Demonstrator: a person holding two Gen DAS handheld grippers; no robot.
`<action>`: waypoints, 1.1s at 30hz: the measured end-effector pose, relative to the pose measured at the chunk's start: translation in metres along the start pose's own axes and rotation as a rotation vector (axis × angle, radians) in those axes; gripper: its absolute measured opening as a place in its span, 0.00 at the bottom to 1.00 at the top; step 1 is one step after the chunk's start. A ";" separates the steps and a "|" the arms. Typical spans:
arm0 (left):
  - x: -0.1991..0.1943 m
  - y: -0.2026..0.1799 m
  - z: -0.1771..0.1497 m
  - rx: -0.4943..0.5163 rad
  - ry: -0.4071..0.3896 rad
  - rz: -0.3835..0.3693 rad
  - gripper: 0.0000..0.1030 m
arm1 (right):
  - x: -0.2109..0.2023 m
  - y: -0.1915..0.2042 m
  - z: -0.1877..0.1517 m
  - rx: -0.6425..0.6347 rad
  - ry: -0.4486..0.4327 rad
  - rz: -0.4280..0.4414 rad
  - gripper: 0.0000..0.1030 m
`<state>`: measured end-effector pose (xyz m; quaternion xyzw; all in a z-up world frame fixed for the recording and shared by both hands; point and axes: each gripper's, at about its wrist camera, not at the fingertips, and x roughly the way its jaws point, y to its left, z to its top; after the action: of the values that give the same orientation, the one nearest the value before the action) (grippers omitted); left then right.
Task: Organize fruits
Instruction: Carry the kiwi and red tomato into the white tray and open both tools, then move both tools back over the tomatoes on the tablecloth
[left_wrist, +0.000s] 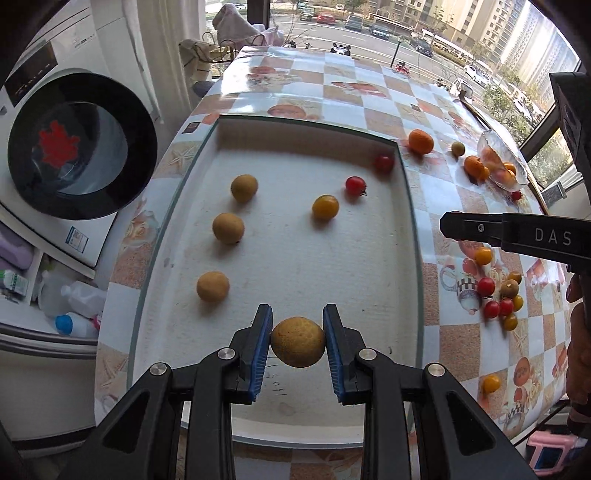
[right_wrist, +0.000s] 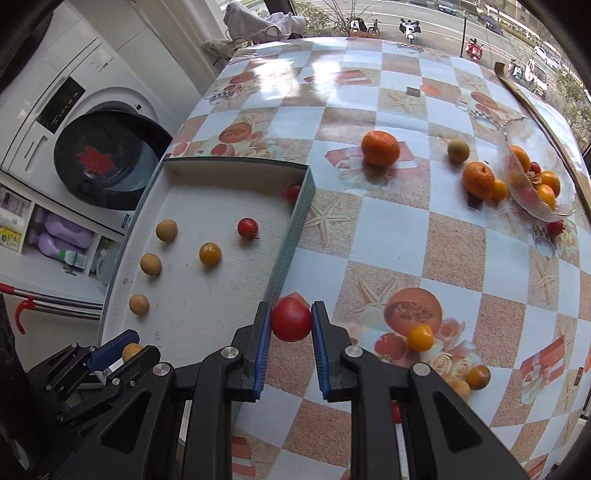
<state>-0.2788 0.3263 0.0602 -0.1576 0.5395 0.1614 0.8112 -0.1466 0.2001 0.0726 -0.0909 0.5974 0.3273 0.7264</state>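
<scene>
With the left gripper (left_wrist: 298, 341) pinching a tan longan (left_wrist: 298, 342) above the white tray's (left_wrist: 405, 192) near end and the right gripper (right_wrist: 290, 320) pinching a red cherry tomato (right_wrist: 291, 319) by its right wall, a loose release risked rolling either round fruit into the sorted tan row (left_wrist: 228, 228) farther off.

washing machine (left_wrist: 79, 147) beside table's left edge, dark round door | bottles (right_wrist: 61, 240) on shelf below it | patterned tablecloth (right_wrist: 424, 236) covering table | cloth heap (left_wrist: 236, 26) beyond far edge | parked cars (left_wrist: 380, 29) outside window
</scene>
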 end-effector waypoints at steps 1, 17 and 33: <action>0.001 0.006 -0.002 -0.013 0.001 0.012 0.29 | 0.004 0.008 0.001 -0.013 0.010 0.011 0.23; 0.031 0.059 -0.020 -0.109 0.049 0.120 0.29 | 0.074 0.091 0.007 -0.173 0.144 0.039 0.23; 0.029 0.041 -0.020 0.026 0.026 0.163 0.73 | 0.091 0.111 0.013 -0.244 0.150 -0.015 0.51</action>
<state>-0.3026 0.3570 0.0229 -0.1046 0.5630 0.2180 0.7903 -0.1943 0.3257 0.0206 -0.2072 0.6053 0.3842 0.6656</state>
